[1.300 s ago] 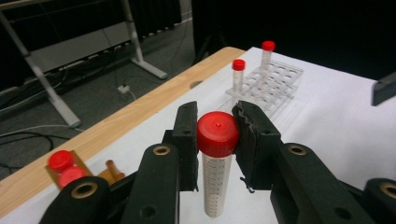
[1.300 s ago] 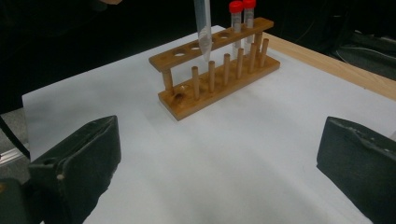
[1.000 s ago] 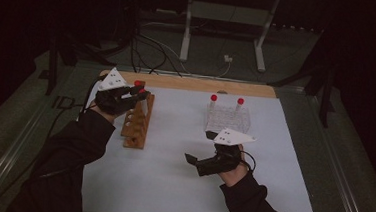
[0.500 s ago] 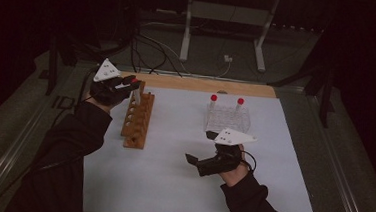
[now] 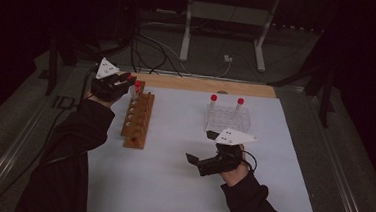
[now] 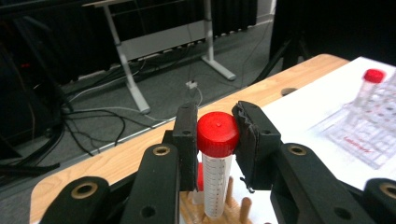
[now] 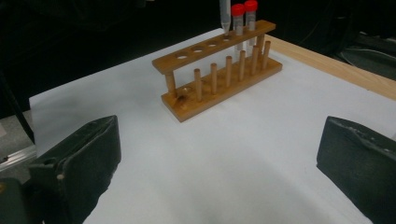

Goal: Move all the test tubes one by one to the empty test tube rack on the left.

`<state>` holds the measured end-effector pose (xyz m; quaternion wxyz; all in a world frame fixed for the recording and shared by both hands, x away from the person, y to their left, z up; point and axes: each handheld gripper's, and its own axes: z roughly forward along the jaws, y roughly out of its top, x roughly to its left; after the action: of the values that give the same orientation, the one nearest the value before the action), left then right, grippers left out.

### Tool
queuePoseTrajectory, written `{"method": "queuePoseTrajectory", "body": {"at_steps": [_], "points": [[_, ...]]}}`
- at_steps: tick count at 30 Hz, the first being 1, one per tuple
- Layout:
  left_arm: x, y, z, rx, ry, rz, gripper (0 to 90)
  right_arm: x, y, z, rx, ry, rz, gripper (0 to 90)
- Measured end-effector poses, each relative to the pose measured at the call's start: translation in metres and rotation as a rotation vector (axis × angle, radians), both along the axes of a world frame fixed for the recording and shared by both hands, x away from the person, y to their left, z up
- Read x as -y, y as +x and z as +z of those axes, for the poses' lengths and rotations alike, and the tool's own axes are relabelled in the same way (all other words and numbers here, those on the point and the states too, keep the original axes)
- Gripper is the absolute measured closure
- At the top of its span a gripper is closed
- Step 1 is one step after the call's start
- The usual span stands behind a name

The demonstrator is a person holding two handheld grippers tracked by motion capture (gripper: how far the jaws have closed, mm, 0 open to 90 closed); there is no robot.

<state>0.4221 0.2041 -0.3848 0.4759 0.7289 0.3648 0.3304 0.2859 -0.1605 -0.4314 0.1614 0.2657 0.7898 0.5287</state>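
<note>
Red-capped test tube [image 6: 216, 173] is clamped just under its cap by the left gripper [image 6: 217, 140] and is held upright over the far end of the wooden tube rack [image 5: 138, 120], its tip at a hole in the rack's top bar. Two more capped tubes [image 7: 244, 18] are seen standing in the rack's end holes. The right gripper [image 5: 200, 152] is held over the white mat [image 5: 170, 185], jaws spread wide with nothing between them. A clear plastic rack [image 5: 228, 119] is seen near it.
</note>
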Motion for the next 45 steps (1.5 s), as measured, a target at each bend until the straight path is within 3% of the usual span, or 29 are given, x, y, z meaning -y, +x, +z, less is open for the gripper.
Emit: {"method": "queuePoseTrajectory", "body": {"at_steps": [8,21,33,41,43,45], "points": [[0.001,0.006,-0.020,-0.040,-0.015,0.011,71.8,0.002,0.000,0.000,-0.005,0.002,-0.002,0.0],[0.005,0.011,-0.047,-0.090,0.003,0.020,71.7,0.003,0.001,-0.001,-0.007,0.003,-0.002,0.0],[0.006,0.011,-0.059,-0.127,0.018,0.032,71.6,0.004,0.002,-0.001,-0.013,0.009,0.003,0.0],[0.005,0.010,-0.060,-0.125,0.020,0.026,71.1,0.004,0.001,0.000,-0.011,0.013,0.003,0.0],[0.004,0.010,-0.059,-0.128,0.003,0.023,69.9,0.005,0.002,0.000,-0.011,0.014,0.005,0.0],[0.005,0.007,-0.058,-0.122,-0.002,0.025,61.6,0.005,0.002,0.000,-0.011,0.014,0.002,0.0]]}}
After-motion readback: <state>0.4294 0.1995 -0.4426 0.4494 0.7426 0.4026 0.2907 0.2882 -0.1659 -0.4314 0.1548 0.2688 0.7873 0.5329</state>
